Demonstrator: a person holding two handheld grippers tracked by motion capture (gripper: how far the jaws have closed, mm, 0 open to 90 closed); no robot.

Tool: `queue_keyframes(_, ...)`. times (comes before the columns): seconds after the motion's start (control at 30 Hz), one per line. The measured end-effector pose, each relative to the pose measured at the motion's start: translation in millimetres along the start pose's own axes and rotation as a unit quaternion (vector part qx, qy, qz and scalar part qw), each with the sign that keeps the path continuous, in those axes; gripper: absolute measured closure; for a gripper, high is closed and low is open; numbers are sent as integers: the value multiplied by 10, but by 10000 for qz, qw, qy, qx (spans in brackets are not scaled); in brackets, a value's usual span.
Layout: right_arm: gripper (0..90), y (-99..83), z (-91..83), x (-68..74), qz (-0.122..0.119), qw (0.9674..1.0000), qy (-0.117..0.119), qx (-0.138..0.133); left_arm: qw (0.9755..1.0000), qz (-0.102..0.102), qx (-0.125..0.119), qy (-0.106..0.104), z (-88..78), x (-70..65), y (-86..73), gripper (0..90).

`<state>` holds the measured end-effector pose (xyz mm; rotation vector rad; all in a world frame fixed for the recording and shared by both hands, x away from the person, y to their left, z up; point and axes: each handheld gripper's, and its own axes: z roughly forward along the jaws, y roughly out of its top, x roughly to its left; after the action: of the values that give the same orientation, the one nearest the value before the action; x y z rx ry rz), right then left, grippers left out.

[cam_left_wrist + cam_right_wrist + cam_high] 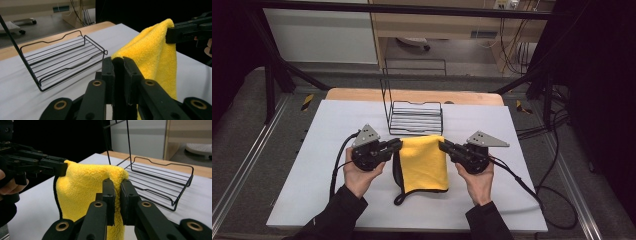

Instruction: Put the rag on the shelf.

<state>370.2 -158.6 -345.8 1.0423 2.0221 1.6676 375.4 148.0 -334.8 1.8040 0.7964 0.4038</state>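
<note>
the left tongs [398, 145] and right tongs [443, 145] are each clamped on a top corner of the yellow cloth [424, 162], which hangs between them with its lower edge on the white desk [312, 165]. its held edge runs side to side, just in front of the wire rack [416, 120], both hands about equally near.

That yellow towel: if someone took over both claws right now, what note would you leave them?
Left claw: shut on the yellow towel's upper left corner.
Right claw: shut on its upper right corner.
Things: the towel hangs folded between the claws, its lower end on the white table. The black wire rack stands just behind it with nothing in it.
Done: both corners gripped, top edge raised.
Left: probably lift the towel clear and carry it to the rack.
</note>
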Motion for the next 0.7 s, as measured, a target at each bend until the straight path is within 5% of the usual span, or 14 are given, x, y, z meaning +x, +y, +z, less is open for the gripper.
queue_keyframes(0.7, 840, 309, -197, 129, -231, 9963, -128, -813, 9969, 230, -742, 95, -132, -112, 370, 805)
